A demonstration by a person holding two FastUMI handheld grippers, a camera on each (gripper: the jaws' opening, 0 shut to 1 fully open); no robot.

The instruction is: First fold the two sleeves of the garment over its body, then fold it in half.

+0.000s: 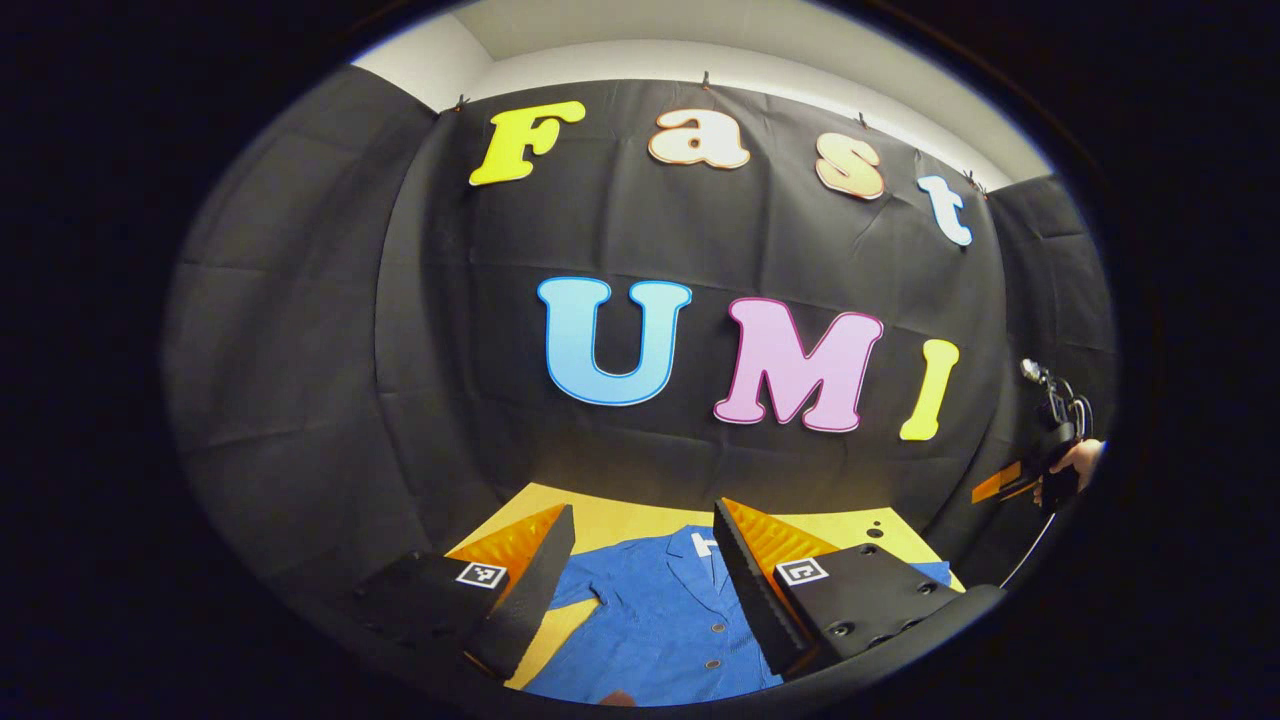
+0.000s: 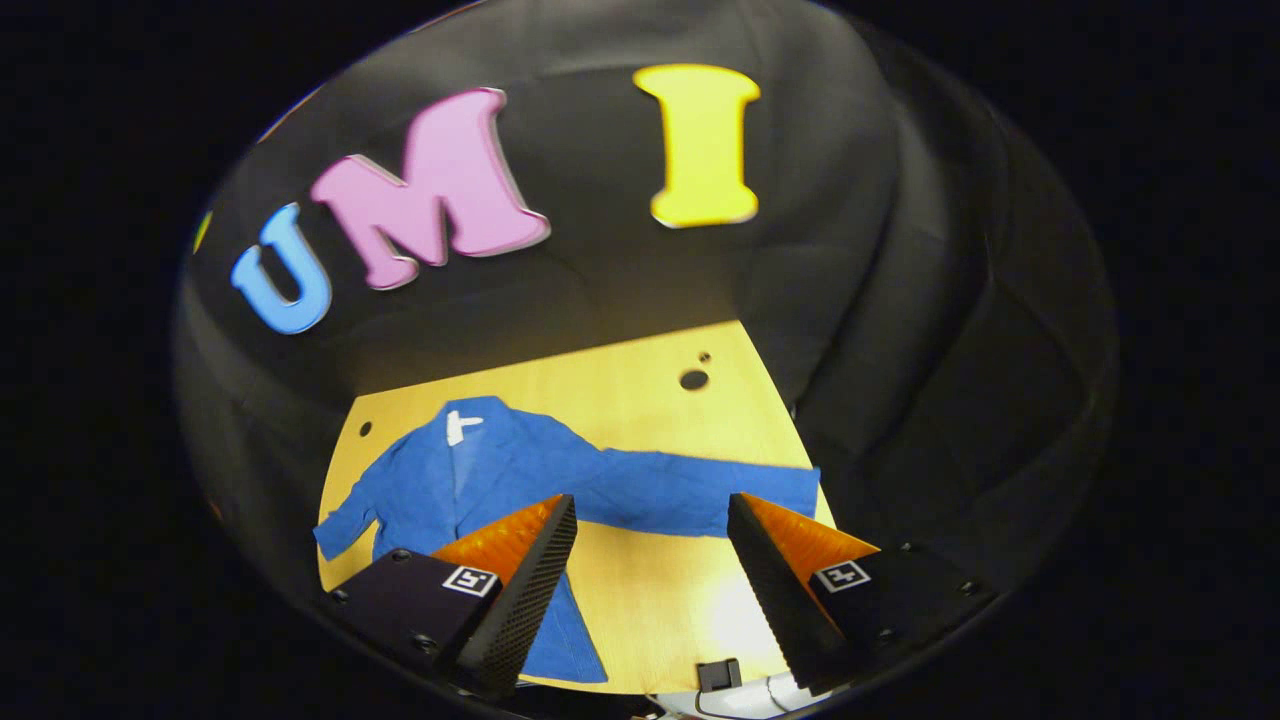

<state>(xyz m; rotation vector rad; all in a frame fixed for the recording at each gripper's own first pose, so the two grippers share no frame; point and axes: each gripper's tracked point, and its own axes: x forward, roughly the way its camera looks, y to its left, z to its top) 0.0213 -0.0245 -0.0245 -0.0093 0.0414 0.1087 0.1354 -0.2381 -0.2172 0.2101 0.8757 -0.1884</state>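
Both grippers held open, nothing grasped. Outstretched sleeve (image 2: 690, 490) is seen crosswise just ahead of right gripper (image 2: 650, 560); left gripper (image 1: 640, 570) is held over the shirt body (image 1: 650, 620).

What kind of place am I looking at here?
Probably a small recording booth, not a home: black cloth walls enclose a bare wooden table, a blue shirt lies spread flat, and open hand-held grippers hover above it.

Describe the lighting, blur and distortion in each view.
Left gripper view: sharp and evenly lit; the fisheye bulges the booth wall; the blue shirt is crisp between the open left tongs. Right gripper view: softer, slightly blurred; a glare spot on the wooden table between the open right tongs; dark edges.
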